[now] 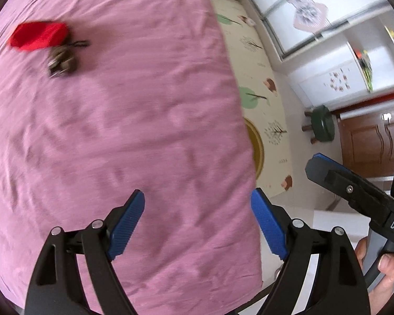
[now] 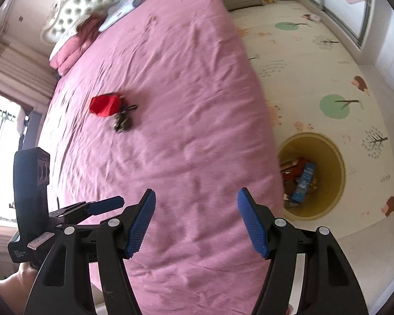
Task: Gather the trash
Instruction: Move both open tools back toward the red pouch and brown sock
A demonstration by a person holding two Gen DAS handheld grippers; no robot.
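Pink bedsheet (image 2: 186, 120) carries the red scrap (image 2: 105, 104) and dark clump (image 2: 123, 124) mid-bed, well beyond both empty, spread grippers (image 1: 198, 221) (image 2: 195, 221), so reach across, pinch low, then carry to the yellow bin (image 2: 337, 162) alongside.

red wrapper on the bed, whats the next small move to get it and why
Probably reach one open gripper, say the left gripper, out over the bed toward the red wrapper. It and the dark scrap beside it lie loose on the sheet, both grippers are empty, and the yellow bin waits beside the bed.
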